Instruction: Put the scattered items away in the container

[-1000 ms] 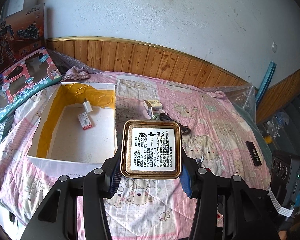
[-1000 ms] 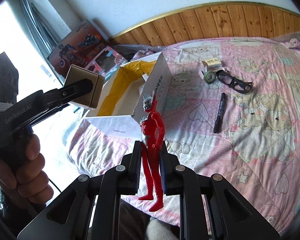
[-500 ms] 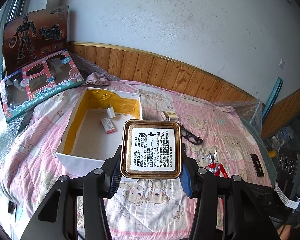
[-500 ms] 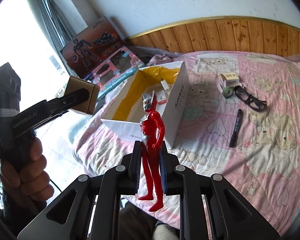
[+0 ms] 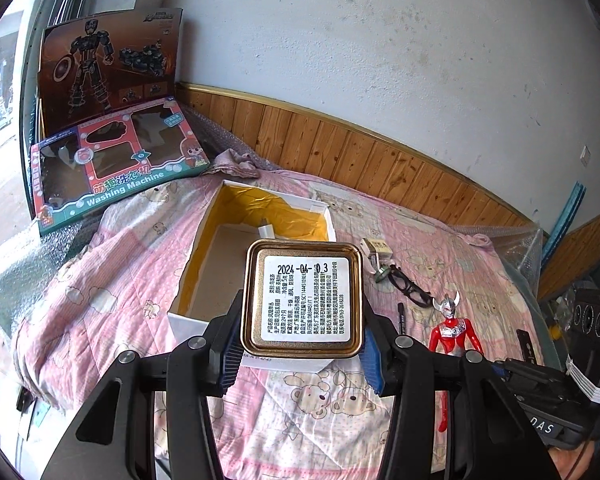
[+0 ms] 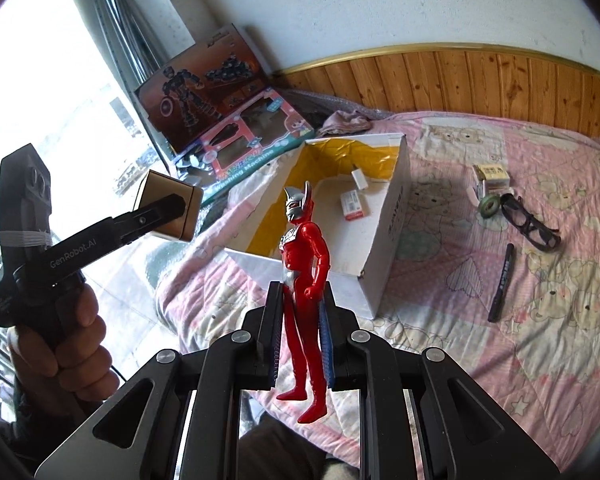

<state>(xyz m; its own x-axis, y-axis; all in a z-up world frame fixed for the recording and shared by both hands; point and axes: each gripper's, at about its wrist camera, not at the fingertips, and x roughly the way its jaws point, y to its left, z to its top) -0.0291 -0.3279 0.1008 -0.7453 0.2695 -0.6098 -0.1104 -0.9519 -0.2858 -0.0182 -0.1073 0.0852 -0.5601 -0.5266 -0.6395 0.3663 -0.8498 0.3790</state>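
1. Gold tin (image 5: 302,300) is pinched across its two sides in my left gripper (image 5: 300,356), label facing the camera, held in the air off the near edge of the bed (image 6: 540,360), short of the box (image 6: 396,232).
2. Right gripper (image 6: 300,344) is clamped on the red figure (image 6: 306,280) at the hips, upright, also clear of the bed.
3. Box sits toward the bed's left edge, open top, yellow lining; two small packets already lie in it.
4. To do this step well: carry each item over the near wall, get low inside the rim, then let go. Tin first, flat on the bare floor; figure second, laid down, not standing.
5. Take turns so the grippers don't meet over the opening.
6. Left on the bed: glasses (image 6: 534,226), pen (image 6: 502,282), tape roll (image 6: 490,206), small carton (image 6: 492,174), all right of the box.
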